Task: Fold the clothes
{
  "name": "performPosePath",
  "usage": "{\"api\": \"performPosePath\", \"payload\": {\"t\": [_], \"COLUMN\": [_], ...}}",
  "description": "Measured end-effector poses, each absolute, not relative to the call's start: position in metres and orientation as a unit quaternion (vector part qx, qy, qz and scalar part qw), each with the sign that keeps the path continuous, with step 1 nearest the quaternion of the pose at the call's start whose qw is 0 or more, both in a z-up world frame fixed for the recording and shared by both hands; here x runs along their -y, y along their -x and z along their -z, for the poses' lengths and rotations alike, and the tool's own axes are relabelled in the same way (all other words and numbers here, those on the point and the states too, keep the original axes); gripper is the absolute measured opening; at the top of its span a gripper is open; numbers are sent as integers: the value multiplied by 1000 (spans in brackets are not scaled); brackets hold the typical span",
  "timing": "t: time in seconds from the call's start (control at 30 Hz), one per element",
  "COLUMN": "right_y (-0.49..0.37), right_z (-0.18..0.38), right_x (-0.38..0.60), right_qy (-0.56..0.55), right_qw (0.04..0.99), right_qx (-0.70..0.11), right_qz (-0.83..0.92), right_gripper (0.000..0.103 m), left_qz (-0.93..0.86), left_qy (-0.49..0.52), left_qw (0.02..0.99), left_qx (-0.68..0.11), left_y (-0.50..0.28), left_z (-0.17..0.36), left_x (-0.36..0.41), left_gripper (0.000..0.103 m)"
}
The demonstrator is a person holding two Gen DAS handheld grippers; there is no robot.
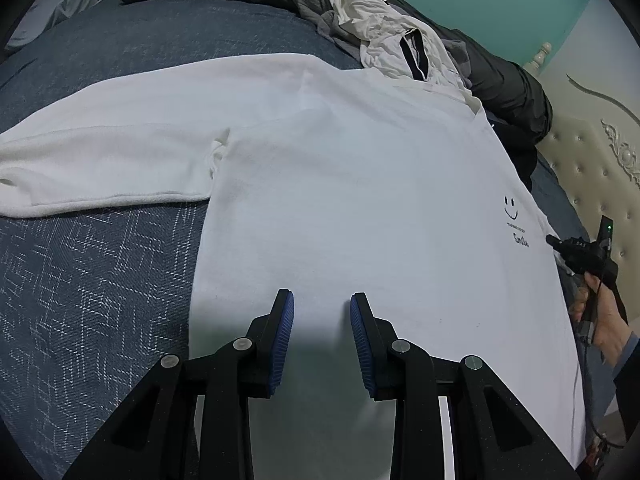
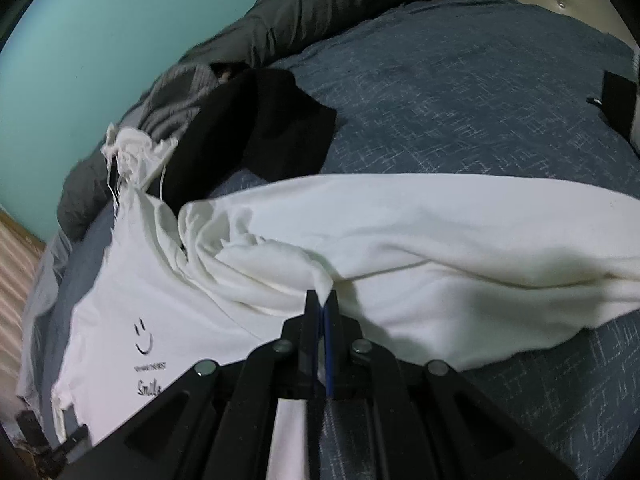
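On the blue woven bedspread [image 1: 92, 264] a white long-sleeved sweatshirt with a small black smiley print [image 1: 360, 184] lies spread flat, print side up. The left gripper [image 1: 322, 300] points steeply down over the sweatshirt's lower body, its blue-padded jaws standing apart with bare white cloth between them and nothing gripped. At the sweatshirt's edge nearest the cream tufted headboard [image 1: 600, 168], a person's hand [image 1: 600, 316] holds the right gripper [image 2: 322, 300]. In the right wrist view its jaws are pressed together on a pinch of the sweatshirt's cloth where the sleeve meets the body, and the fabric bunches into twisted folds just beyond the tips. The sleeve runs away from that pinch across the bedspread. Beyond the sweatshirt's collar sits a heap of other clothes: a crumpled white garment [image 1: 384, 28], a grey knit [image 1: 316, 4] and a black folded piece [image 2: 276, 128], backed by a dark grey quilt [image 2: 312, 12] along the teal wall [image 2: 100, 40].
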State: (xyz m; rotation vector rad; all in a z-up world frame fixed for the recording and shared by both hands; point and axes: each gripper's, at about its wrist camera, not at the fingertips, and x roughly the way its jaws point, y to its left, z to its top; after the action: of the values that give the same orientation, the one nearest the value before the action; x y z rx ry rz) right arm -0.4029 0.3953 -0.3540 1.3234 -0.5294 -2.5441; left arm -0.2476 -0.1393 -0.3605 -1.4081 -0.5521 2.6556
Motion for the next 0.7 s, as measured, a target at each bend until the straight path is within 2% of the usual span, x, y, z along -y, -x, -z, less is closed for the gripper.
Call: {"api": "performPosePath", "payload": {"t": [0.23,0.37,0.47,0.7], "right_y": [407,400,390,384], "right_z": [357,348,336,315], "right_x": [-395,-396,-399,-428], "right_qy": [-473,-465,-440,-401], "right_qw": [131,142,146,96], "right_qx": [187,178,178,174], "right_qz": [851,855,868,894], "right_gripper": [2,10,11,15], "left_qz": [-869,-869,-869,-869], "left_qy": [460,460,460,461], "left_qw": [42,41,41,43], "left_qx": [179,178,177,177], "left_y": [247,247,247,247], "left_z": [360,360,360,359], "left_x": [138,138,138,140], "left_gripper": [32,32,32,32]}}
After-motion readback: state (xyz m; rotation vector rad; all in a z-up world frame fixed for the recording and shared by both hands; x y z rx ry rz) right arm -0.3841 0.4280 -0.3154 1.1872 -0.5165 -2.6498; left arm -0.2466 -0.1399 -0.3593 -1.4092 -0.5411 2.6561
